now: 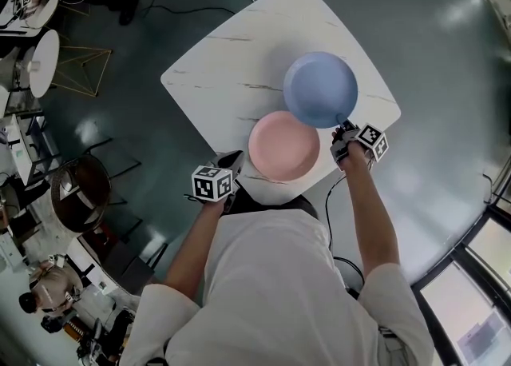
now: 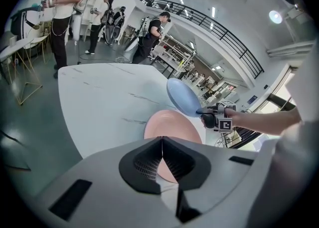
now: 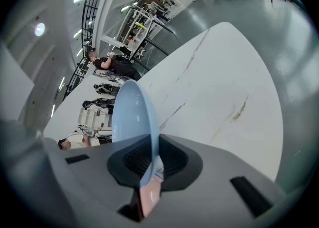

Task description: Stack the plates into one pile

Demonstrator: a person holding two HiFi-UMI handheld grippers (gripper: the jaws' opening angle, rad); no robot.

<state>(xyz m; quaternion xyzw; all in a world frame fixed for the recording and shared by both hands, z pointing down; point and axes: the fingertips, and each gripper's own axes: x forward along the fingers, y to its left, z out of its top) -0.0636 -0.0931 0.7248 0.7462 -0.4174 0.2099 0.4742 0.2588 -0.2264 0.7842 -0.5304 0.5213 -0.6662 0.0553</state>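
Right tongs [image 1: 345, 127] clamped on blue plate [image 1: 319, 89] rim, far edge tilted up

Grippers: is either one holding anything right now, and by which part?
The right gripper holds the blue plate by its rim, on the near edge. The left gripper is shut and empty.

The blue plate [image 1: 320, 89] pinched in the right claw [image 1: 345, 127] blocks the way straight ahead of it, held tilted above the desk [image 1: 215, 69]. Just to that claw's left the pink plate [image 1: 283, 146] lies flat, which also puts it just right of the left claw [image 1: 232, 160]. Ahead and left of the left claw the desk top is open to its far edge.
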